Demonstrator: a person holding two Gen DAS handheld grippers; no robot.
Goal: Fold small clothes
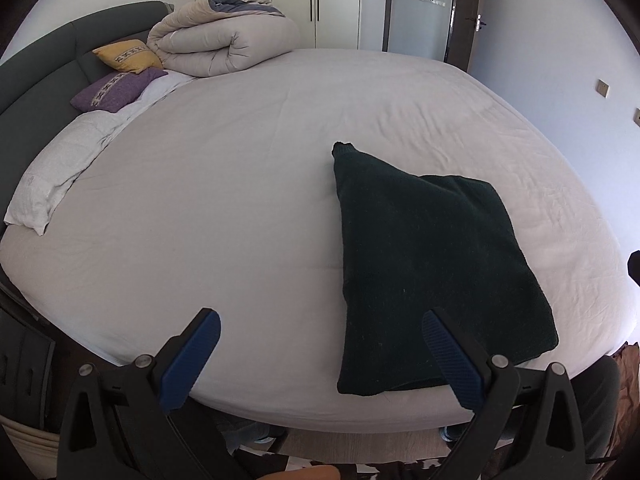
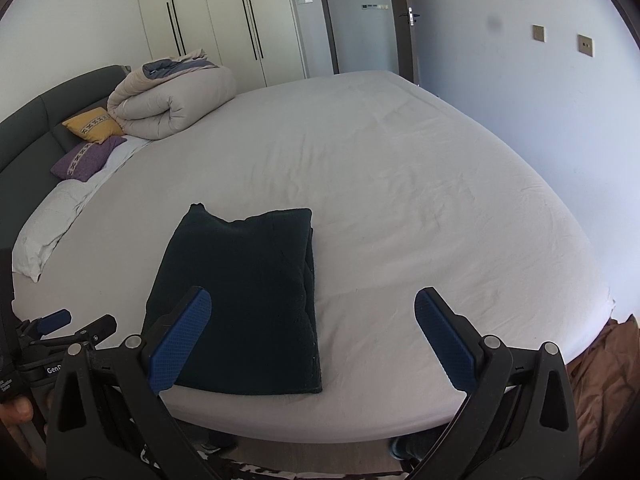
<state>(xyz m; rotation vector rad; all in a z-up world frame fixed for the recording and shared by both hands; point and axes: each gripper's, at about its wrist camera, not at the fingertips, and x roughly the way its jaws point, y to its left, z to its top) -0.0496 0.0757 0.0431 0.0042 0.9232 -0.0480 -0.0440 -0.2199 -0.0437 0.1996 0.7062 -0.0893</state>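
Observation:
A dark green garment [image 1: 432,272] lies folded into a flat rectangle on the bed's near edge, with one corner sticking out at its far left. It also shows in the right wrist view [image 2: 248,296]. My left gripper [image 1: 320,356] is open and empty, held above the bed's near edge to the left of the garment; its right finger overlaps the garment's near edge. My right gripper [image 2: 312,332] is open and empty, held above the garment's near right corner. The left gripper also shows at the left edge of the right wrist view [image 2: 76,326].
The bed [image 1: 240,200] has a pale grey sheet. At its far left are a rolled beige duvet [image 1: 224,40], a yellow cushion [image 1: 128,56], a purple cushion [image 1: 116,90] and a white pillow [image 1: 56,176]. A wall runs along the right side.

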